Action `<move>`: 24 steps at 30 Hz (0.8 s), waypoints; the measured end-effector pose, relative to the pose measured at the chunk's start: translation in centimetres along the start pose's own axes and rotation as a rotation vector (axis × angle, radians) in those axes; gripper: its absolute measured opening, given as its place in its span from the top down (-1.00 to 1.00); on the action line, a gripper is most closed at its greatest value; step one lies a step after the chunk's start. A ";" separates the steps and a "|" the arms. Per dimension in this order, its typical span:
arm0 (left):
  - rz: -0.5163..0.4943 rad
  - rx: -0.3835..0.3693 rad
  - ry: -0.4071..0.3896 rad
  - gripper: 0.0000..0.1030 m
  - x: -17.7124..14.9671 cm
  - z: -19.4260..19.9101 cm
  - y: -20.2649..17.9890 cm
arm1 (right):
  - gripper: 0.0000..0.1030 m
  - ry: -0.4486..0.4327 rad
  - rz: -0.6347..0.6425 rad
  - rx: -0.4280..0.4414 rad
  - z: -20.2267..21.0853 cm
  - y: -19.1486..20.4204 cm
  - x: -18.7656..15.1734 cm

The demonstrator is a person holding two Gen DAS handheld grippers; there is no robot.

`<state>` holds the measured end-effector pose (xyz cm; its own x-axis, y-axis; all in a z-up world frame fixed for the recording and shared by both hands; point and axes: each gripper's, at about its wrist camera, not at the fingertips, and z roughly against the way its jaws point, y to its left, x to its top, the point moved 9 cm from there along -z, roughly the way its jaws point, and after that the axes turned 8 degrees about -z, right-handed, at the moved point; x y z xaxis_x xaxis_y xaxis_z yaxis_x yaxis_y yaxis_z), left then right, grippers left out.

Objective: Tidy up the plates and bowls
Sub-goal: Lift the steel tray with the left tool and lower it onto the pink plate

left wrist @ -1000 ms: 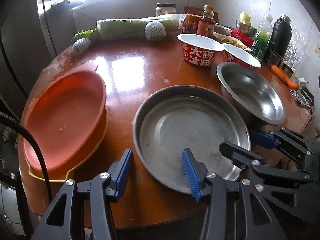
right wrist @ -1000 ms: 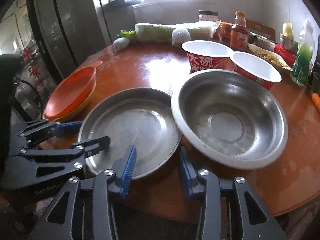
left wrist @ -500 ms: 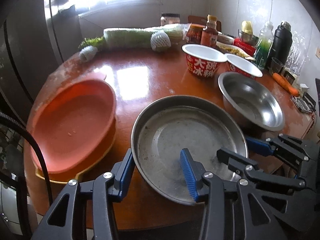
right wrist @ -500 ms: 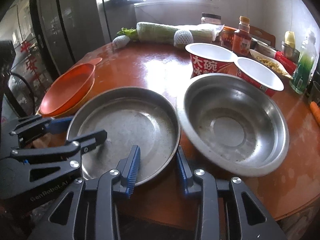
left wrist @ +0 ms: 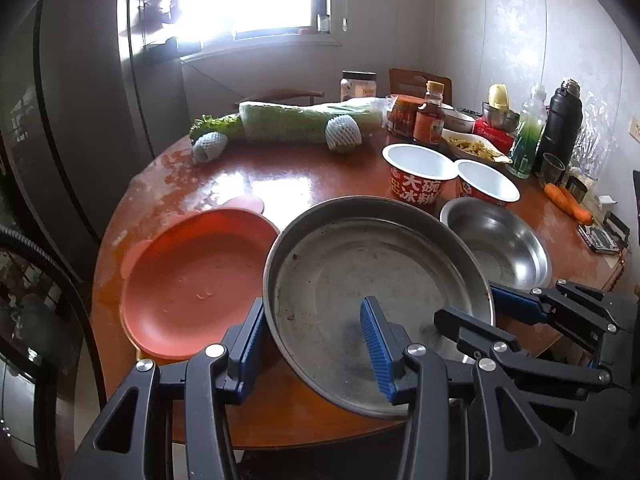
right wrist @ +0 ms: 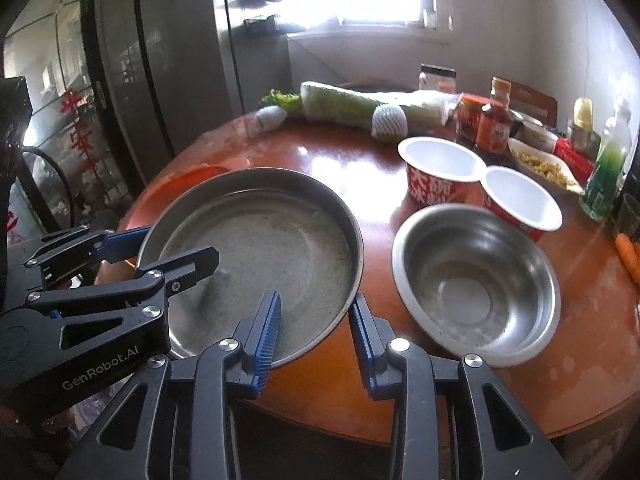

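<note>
A round wooden table (left wrist: 328,176) carried stacked orange plates (left wrist: 192,280), a steel bowl (right wrist: 476,284), two paper bowls (left wrist: 420,164), cabbage (left wrist: 304,120), bottles and a carrot (left wrist: 568,204).

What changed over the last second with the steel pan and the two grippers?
Both grippers closed on the shallow steel pan rim, left gripper and right gripper at opposite sides, and lifted it: its far edge now overlaps the orange plates and noodle cups in view. The steel bowl, plates, cups and vegetables stayed put on the table.
</note>
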<state>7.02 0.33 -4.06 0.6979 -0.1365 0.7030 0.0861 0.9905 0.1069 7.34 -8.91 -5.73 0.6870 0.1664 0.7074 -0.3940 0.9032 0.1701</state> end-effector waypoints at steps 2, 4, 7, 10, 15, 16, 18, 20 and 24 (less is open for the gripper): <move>0.005 0.005 -0.001 0.10 0.1 0.2 0.2 | 0.28 -0.003 0.005 0.000 0.2 0.3 0.2; 0.009 0.011 -0.008 0.11 0.2 0.5 0.5 | 0.28 -0.007 0.009 0.002 0.4 0.6 0.5; 0.013 0.016 -0.022 0.11 0.5 1.1 0.9 | 0.28 -0.020 0.017 0.003 0.8 1.1 1.0; 0.019 0.019 -0.036 0.11 1.0 1.7 1.3 | 0.28 -0.042 0.020 0.004 1.3 1.5 1.9; 0.036 0.026 -0.058 0.11 1.7 2.5 2.4 | 0.28 -0.081 0.036 0.009 2.2 2.3 3.5; 0.040 0.027 -0.060 0.11 1.8 2.6 2.6 | 0.28 -0.086 0.041 0.010 2.3 2.6 3.7; 0.045 0.033 -0.068 0.11 2.0 2.9 3.1 | 0.28 -0.091 0.046 0.014 2.4 3.0 4.2; 0.053 0.039 -0.074 0.11 2.2 3.1 3.7 | 0.28 -0.099 0.057 0.016 2.5 3.5 4.6; 0.072 0.049 -0.082 0.11 2.7 3.4 5.2 | 0.28 -0.109 0.079 0.028 2.3 4.8 5.7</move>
<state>7.00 5.06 0.78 0.6404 -0.0675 0.7651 0.0016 0.9962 0.0866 8.02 -4.56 0.68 0.5831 0.1916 0.7894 -0.4627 0.8771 0.1289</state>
